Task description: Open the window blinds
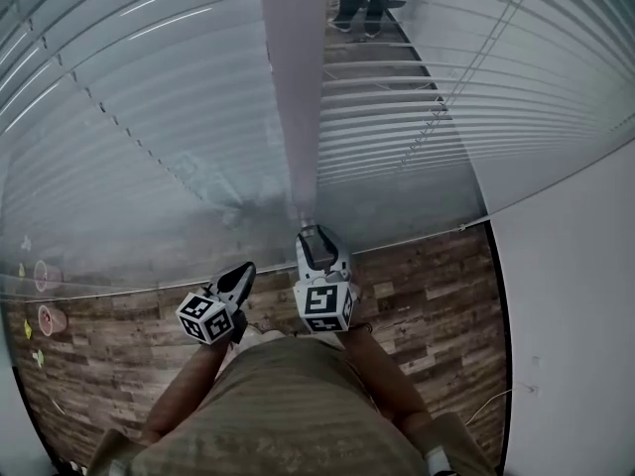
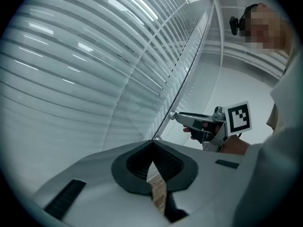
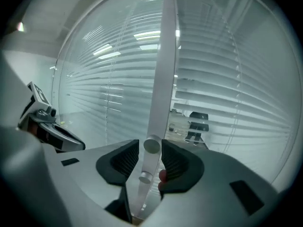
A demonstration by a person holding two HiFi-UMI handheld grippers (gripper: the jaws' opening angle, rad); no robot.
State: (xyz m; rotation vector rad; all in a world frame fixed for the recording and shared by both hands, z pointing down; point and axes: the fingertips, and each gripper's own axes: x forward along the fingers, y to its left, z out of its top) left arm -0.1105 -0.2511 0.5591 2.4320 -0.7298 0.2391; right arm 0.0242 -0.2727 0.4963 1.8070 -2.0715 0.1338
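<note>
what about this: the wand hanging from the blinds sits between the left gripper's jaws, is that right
Not quite. The wand sits between the jaws of the right gripper, not the left. The right gripper view shows the wand's lower end between the pads. The left gripper has its jaws together with nothing between them, as the left gripper view shows.

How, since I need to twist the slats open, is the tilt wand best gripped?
Near its lower end, above the knob: the tilt wand hangs as a thin upright rod, so come from the room side, jaws either side, where the right gripper straddles it.
</note>
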